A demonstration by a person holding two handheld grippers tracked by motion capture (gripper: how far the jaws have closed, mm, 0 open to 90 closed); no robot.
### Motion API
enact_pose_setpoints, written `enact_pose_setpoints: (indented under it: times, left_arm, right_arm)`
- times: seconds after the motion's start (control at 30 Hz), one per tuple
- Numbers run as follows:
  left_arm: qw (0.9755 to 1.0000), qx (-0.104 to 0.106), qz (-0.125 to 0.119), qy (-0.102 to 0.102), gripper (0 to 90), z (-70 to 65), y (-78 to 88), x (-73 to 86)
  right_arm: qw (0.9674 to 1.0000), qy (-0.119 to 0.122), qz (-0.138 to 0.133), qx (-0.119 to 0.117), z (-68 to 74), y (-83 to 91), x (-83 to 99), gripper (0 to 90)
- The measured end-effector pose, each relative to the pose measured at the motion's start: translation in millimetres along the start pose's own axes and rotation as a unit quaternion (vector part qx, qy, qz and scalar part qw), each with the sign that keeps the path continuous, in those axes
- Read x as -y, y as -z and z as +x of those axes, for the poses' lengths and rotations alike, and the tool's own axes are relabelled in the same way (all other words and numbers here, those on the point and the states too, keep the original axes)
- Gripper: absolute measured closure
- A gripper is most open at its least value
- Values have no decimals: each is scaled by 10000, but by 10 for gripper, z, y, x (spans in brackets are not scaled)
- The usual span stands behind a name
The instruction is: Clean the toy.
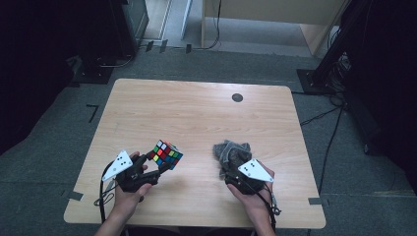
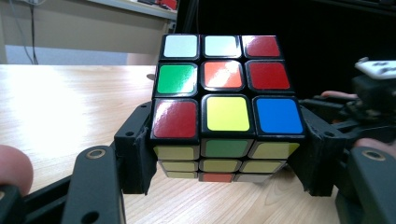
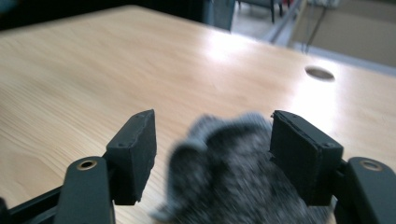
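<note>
Left gripper [image 1: 164, 167] clamps the puzzle cube [image 1: 165, 153], lifted near-left over the table [image 1: 196, 108]. Right gripper [image 1: 231, 169] stands part open around the grey cloth [image 1: 231, 152], near-right, not pinching. Next likely: close on cloth, wipe cube.

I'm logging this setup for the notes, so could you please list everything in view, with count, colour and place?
puzzle cube: one, black with mixed coloured stickers, held above the table's near left between the left gripper's jaws.
cloth: one, grey, crumpled on the near right of the table, between the right gripper's jaws.
table: one, light wood, centre of the high view.
cable hole: one, dark round, far right of the tabletop.
floor: grey carpet around the table, with tape marks.
left gripper: one, black, shut on the puzzle cube.
right gripper: one, black, jaws apart either side of the cloth.
hands: two, entering from the bottom edge.
</note>
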State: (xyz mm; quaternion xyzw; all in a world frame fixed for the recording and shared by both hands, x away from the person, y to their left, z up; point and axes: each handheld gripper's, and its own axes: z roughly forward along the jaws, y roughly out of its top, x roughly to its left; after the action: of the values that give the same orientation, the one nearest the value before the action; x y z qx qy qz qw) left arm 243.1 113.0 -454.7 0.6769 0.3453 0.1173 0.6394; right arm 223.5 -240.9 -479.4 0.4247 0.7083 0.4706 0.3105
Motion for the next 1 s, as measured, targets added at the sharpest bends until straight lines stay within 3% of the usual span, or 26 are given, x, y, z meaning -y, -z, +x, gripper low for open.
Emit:
enact_pose_setpoints:
  times: [0.1,0.2,0.23,0.33,0.43,0.47,0.5,0.57,0.8,1.0]
  left_arm:
    - [10000,30,17,15,341,-9,-10,-2]
    - [9999,108,87,-19,341,-71,-56,6]
    - [9999,108,87,-19,341,-71,-56,6]
    - [9997,168,146,-26,340,-122,-93,7]
    - [9995,205,211,93,340,-150,-116,7]
    - [9994,235,244,113,340,-172,-129,9]
    - [9993,254,256,119,340,-189,-136,10]
    - [9991,290,282,123,340,-204,-143,11]
    - [9974,532,467,151,340,-336,-205,31]
    - [9961,649,567,196,340,-388,-243,52]
  right_arm:
    - [9991,-4,-301,-295,80,52,-81,307]
    - [9964,200,-499,-649,233,72,-160,293]
    - [9964,200,-499,-649,233,72,-160,293]
    - [9919,376,-627,-1036,405,69,-202,289]
    - [9862,488,-774,-1382,565,71,-225,289]
    - [9826,552,-857,-1552,666,66,-239,287]
    - [9817,583,-863,-1597,696,61,-240,285]
    - [9802,658,-861,-1657,759,41,-233,280]
    - [9807,791,-783,-1610,868,-18,-195,269]
    - [9835,912,-819,-1329,904,-27,-196,275]
